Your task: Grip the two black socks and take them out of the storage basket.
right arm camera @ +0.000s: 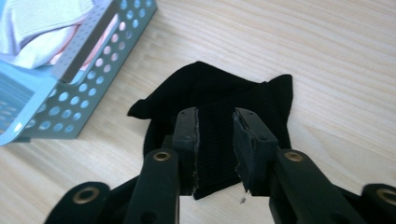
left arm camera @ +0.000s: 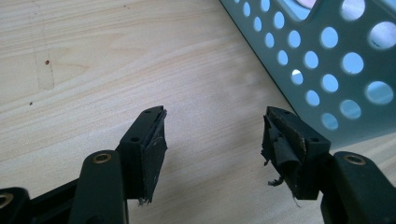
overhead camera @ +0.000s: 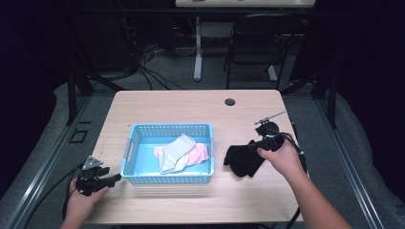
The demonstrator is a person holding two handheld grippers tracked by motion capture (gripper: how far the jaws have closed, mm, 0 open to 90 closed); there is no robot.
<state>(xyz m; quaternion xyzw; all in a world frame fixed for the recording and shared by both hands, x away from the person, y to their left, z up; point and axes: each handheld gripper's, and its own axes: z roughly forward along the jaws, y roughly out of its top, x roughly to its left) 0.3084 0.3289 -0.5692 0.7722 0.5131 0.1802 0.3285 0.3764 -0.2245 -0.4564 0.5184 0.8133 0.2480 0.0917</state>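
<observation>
**Sock, black and ribbed, lies between parted jaws right of the basket**

High view: sock [overhead camera: 243, 160] is a soft crumpled black heap on the pale wood-grain table [overhead camera: 191, 102], just right of the basket [overhead camera: 168, 179] and apart from it. The right gripper [overhead camera: 253, 145] sits over the sock's right edge, held in the right hand [overhead camera: 284, 157]. The basket is a rectangular light-blue plastic tub with perforated walls; inside lie a grey sock [overhead camera: 175, 153] and a pink cloth [overhead camera: 198, 153], both limp and folded. The left gripper [overhead camera: 112, 180] rests near the table's front left corner, just beside the basket, with a grey three-cornered plate on top.

Left gripper view: the left gripper [left arm camera: 212, 144] stands wide apart with nothing between its jaws, only bare wood below. Its black pads are worn, the lining frayed and peeling. The basket wall [left arm camera: 322, 60] shows rows of round holes.

Right gripper view: the right gripper [right arm camera: 215, 140] straddles the sock [right arm camera: 224, 100], a fine-ribbed knit with pointed corners, lying flat on the wood. The jaws are slack, a strip of fabric between them; the pads do not press it. The basket [right arm camera: 70, 98] stands at upper left.
</observation>
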